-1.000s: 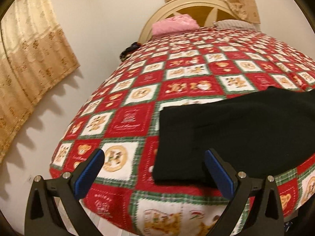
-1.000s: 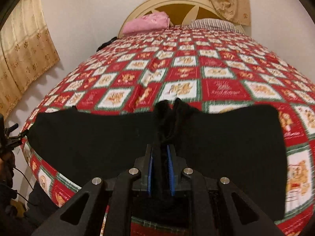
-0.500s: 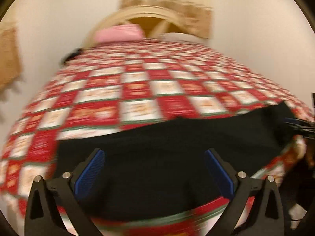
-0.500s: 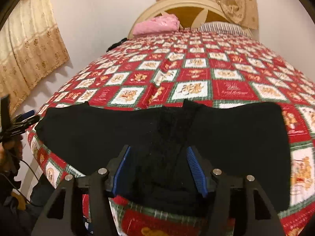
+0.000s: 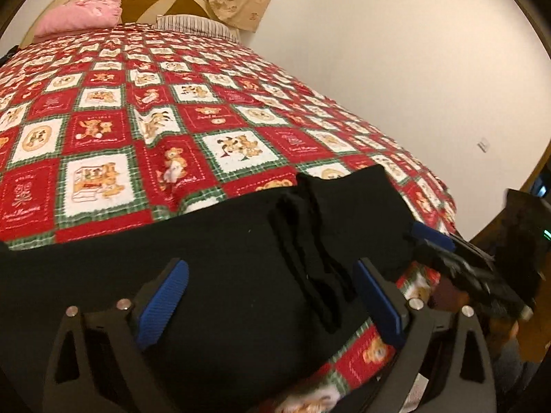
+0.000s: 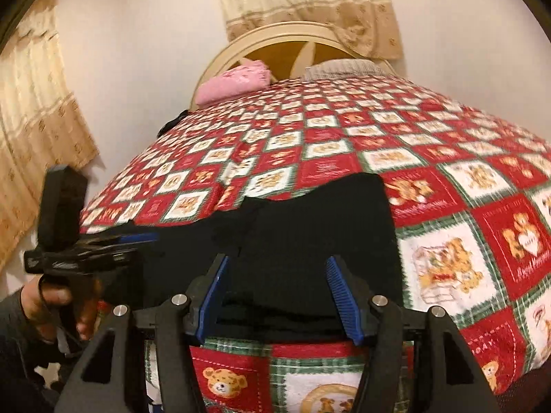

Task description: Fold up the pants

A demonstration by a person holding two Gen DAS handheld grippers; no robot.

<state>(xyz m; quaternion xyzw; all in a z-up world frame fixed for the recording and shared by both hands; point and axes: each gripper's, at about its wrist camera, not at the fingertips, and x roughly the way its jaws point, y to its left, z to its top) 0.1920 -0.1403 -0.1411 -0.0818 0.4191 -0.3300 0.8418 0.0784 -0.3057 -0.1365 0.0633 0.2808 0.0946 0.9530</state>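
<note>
Black pants [image 5: 224,268] lie flat across the near edge of the bed, with a bunched ridge of cloth [image 5: 306,258] near their right end. They show in the right wrist view [image 6: 310,234] too. My left gripper [image 5: 272,296] is open and empty, low over the pants' middle. My right gripper [image 6: 277,289] is open and empty over the pants' right end at the bed edge. The right gripper also shows in the left wrist view [image 5: 447,254], and the left gripper in the right wrist view [image 6: 113,241], held in a hand.
The bed carries a red, white and green teddy-bear quilt [image 5: 144,110]. A pink pillow [image 6: 234,81] and a striped pillow [image 6: 344,67] lie at the cream headboard [image 6: 292,39]. Curtains [image 6: 38,137] hang on the left wall. A white wall [image 5: 413,51] is right of the bed.
My right gripper opened and let go of the bunched pants cloth, then drew back to the bed edge. My left gripper swung right, from the pants' left end to over their middle.
</note>
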